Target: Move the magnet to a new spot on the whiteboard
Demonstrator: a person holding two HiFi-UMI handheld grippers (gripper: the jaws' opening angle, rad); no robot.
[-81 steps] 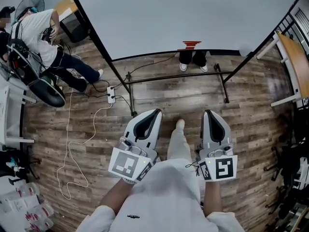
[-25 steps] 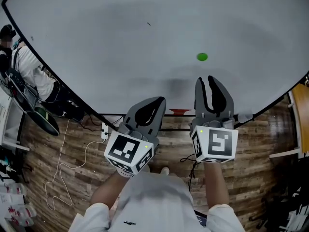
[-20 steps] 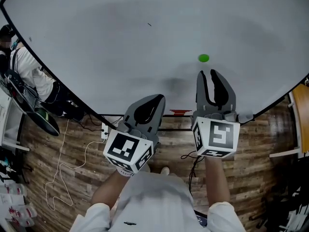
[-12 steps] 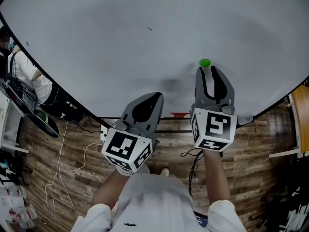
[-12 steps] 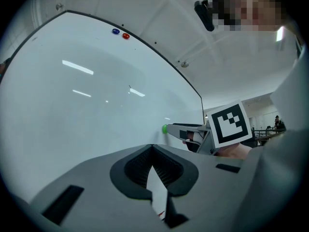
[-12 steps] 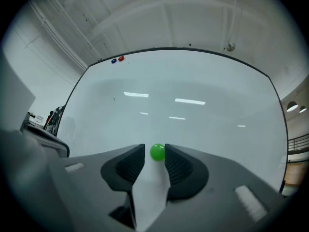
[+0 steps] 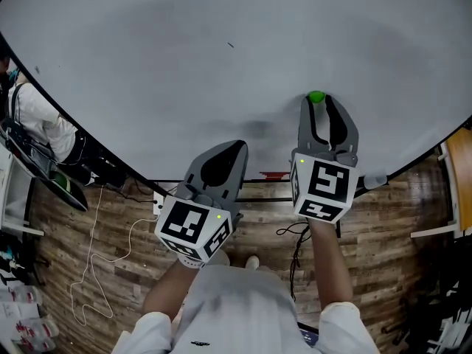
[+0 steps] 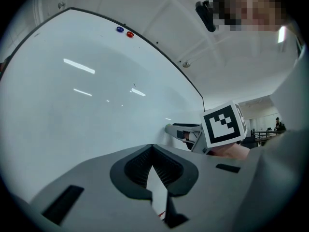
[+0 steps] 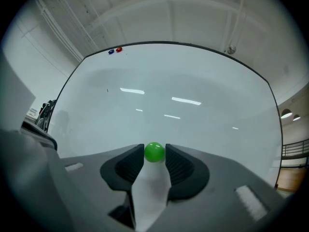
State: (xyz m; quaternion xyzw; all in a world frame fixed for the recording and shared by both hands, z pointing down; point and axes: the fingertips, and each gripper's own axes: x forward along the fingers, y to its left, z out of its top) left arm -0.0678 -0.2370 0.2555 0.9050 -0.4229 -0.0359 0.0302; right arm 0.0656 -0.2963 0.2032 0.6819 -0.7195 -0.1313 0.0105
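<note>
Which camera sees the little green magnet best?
The right gripper view: the green magnet sits big between the fingers of the right gripper, which have just been opening. The head view shows the green magnet tiny; the left gripper view misses it.

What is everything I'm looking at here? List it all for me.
whiteboard: one, white, fills the upper view.
green magnet: one, green, low on the whiteboard at the right.
red magnet: one, red, at the whiteboard's top edge.
blue magnet: one, blue, beside the red magnet.
floor: brown wood planks, below the whiteboard.
table: one, orange-brown top, far right.
person: one, white top, far left.
left gripper: grey, jaws shut, empty, near the whiteboard's lower edge.
right gripper: grey, jaws have just been opening, green magnet between their tips, not clamped.
</note>
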